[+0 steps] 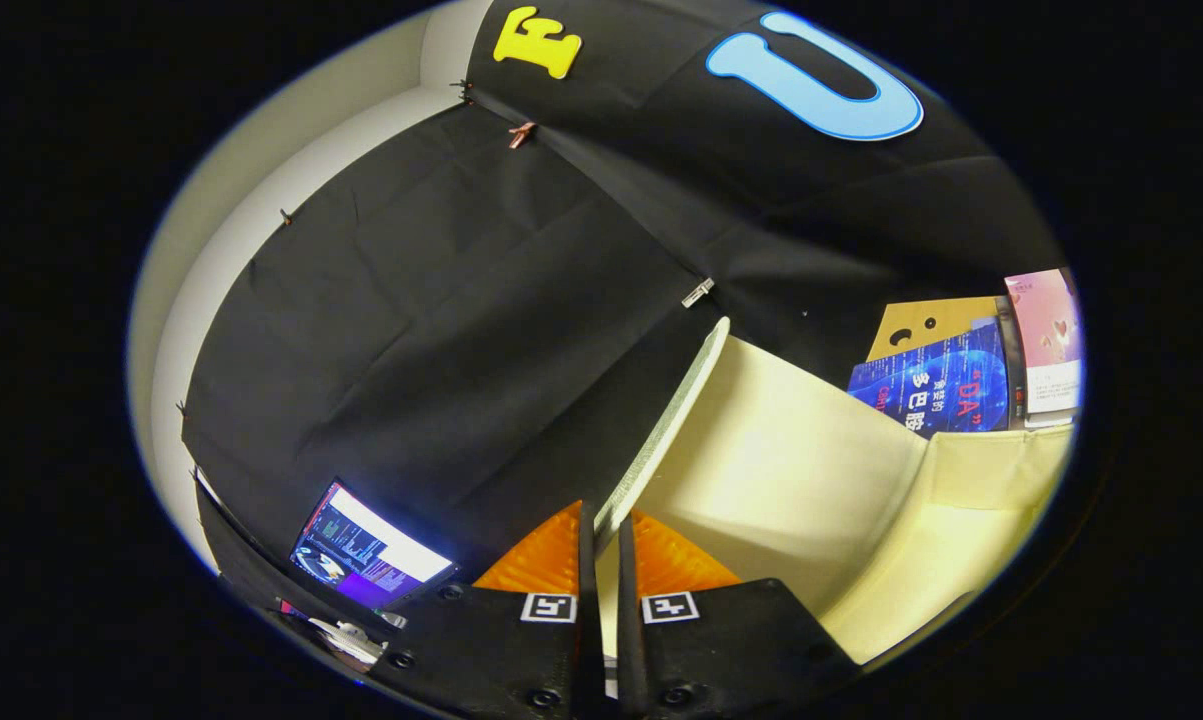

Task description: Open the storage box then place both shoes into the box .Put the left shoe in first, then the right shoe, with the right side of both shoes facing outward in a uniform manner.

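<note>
Between the fingers: gripper (601, 540) pinches the lid (673, 412) edge, both fingers pressed on it | lid rises toward 1 o'clock | box (861, 500) cream interior at 3 o'clock of fingers | books (961, 385) beyond box at 2 o'clock | screen (366, 550) at 9 o'clock

Lit screen (371, 555), books (971, 385)

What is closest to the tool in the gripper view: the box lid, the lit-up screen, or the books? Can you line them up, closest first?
1. Box lid: its edge sits pinched between the fingers of the tool.
2. Screen: low down, beside the left finger, against the black cloth.
3. Books: farthest, standing beyond the lid's cream inner face, on the right.
</note>
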Demonstrator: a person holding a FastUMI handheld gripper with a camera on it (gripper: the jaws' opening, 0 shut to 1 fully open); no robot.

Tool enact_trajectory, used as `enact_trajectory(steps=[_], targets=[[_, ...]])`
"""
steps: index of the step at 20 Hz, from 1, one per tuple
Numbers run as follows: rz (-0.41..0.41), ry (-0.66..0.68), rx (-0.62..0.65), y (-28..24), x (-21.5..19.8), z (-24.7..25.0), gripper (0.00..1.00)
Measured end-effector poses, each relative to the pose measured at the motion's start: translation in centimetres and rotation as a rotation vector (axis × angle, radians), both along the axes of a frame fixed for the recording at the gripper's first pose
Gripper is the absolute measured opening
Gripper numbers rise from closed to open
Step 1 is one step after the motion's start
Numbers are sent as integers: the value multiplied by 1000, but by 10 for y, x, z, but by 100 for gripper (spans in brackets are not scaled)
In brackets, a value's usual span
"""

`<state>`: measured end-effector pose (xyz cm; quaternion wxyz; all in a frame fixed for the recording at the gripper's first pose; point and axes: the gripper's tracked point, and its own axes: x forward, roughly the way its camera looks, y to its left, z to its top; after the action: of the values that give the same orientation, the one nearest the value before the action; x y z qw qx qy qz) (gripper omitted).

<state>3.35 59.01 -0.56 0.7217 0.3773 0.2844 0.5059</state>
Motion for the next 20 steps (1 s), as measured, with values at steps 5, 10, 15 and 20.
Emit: enact_trajectory(steps=[5,10,15,20], targets=[[-7,42,-68,40,1,-26,9],[1,12,-98,48,-4,-33,14],[-6,-70,-125,34,-5,-36,66],[-38,-169,-201,-6,-1,-44,95]])
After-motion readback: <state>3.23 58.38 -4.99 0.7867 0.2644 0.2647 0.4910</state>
